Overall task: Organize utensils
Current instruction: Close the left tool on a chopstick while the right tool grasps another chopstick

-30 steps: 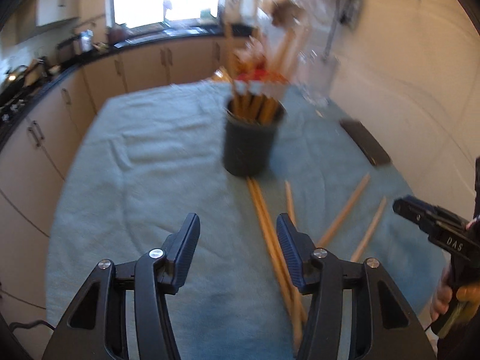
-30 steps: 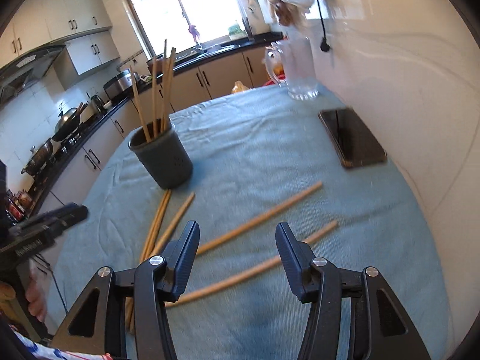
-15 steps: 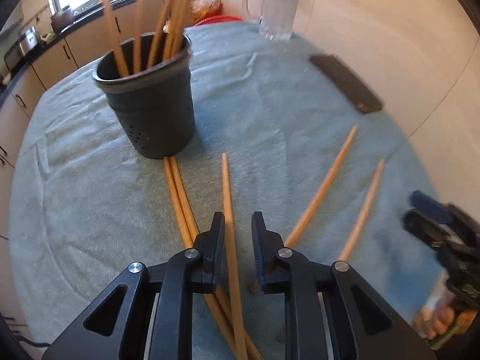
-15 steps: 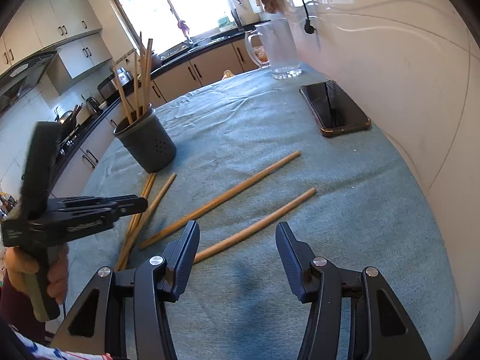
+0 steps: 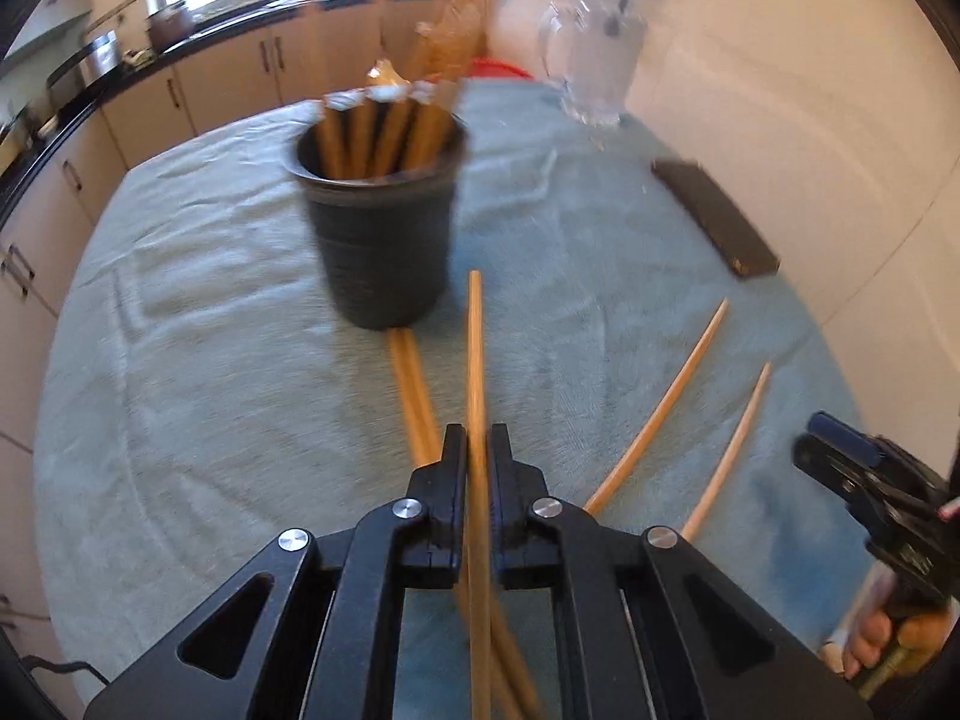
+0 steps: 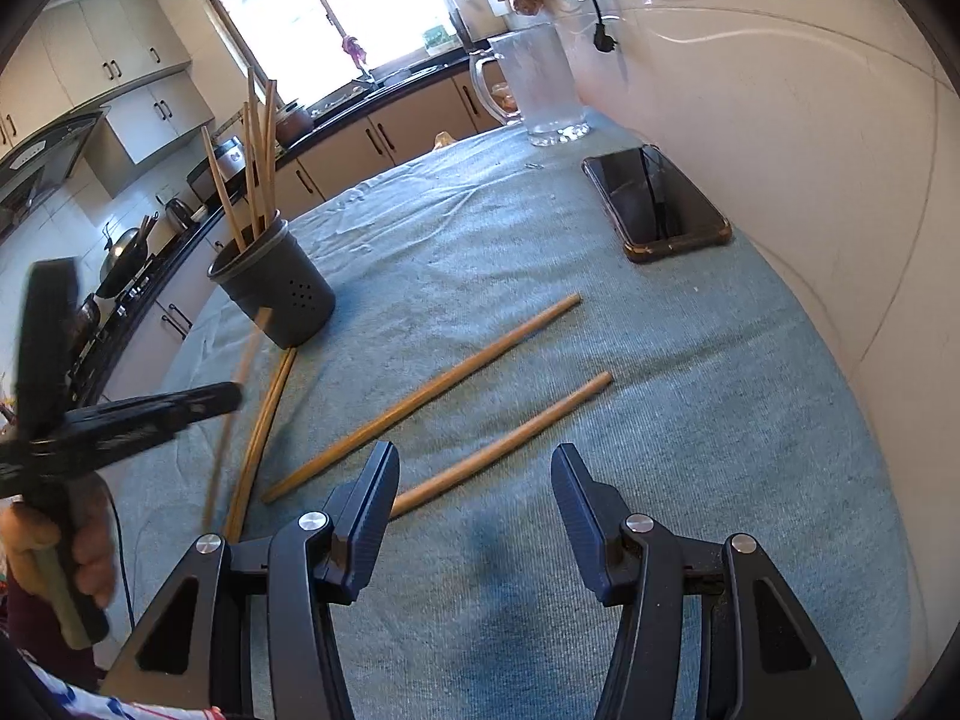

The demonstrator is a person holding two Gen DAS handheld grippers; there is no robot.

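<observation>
Left gripper [image 5: 477, 450]: its black ribbed fingers are pressing together on one wooden chopstick [image 5: 475, 360], in the lower middle of the left wrist view; the stick is running straight up the frame, its far end near the cup.
Right gripper [image 6: 474, 498]: its fingers are standing about half open and are gripping nothing; they are hanging over the cloth at the bottom of the right wrist view.
Holder cup [image 5: 384, 228]: a dark grey round cup, tapered, with small holes in its wall, is standing upright in the upper middle of the left wrist view.
Cup contents: several thin wooden chopsticks [image 6: 258, 156] are standing inside and leaning apart.
Loose pair [image 5: 414, 384]: two sticks are lying side by side on the cloth, their far ends touching the foot of the cup.
Other sticks: a long round one [image 6: 420, 399] and a shorter one [image 6: 510, 441] are lying slanted in the middle of the right wrist view, apart from each other.
Bench [image 6: 690, 420]: a blue-green towel-like cloth with fine ribs is covering it.
Phone [image 6: 657, 201]: a flat dark rectangle is lying at the upper right.
Jug [image 6: 543, 90]: a clear glass one with a handle is standing at the far edge.
</observation>
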